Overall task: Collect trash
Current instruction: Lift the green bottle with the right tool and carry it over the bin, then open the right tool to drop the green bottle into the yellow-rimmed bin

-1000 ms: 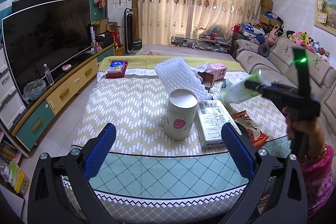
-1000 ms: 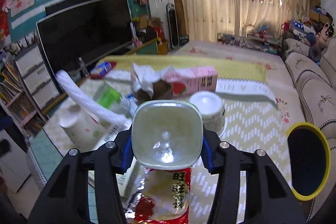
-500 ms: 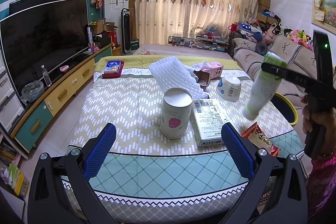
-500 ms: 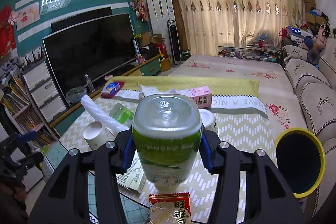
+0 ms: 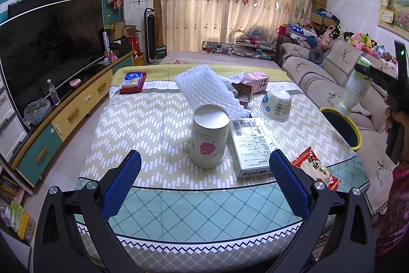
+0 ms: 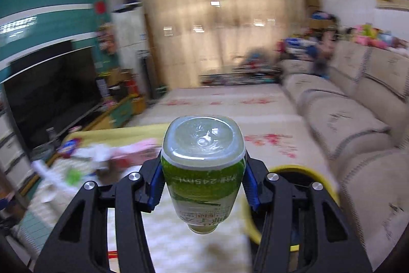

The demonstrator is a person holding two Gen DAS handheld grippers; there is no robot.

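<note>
Cluttered living-room table [image 5: 143, 124] fills the middle of the left wrist view, and at its right edge a yellow-rimmed bin [image 5: 356, 137] stands against the sofa. Above that bin, at the far right of the frame, the right gripper [image 6: 203, 183] clamps a green-labelled bottle [image 6: 203, 170] base-up, while the left gripper [image 5: 204, 183] at the bottom gapes wide and empty. Released off-centre, the bottle could strike the rim and bounce out; the blurred right wrist view suggests haste.
</note>
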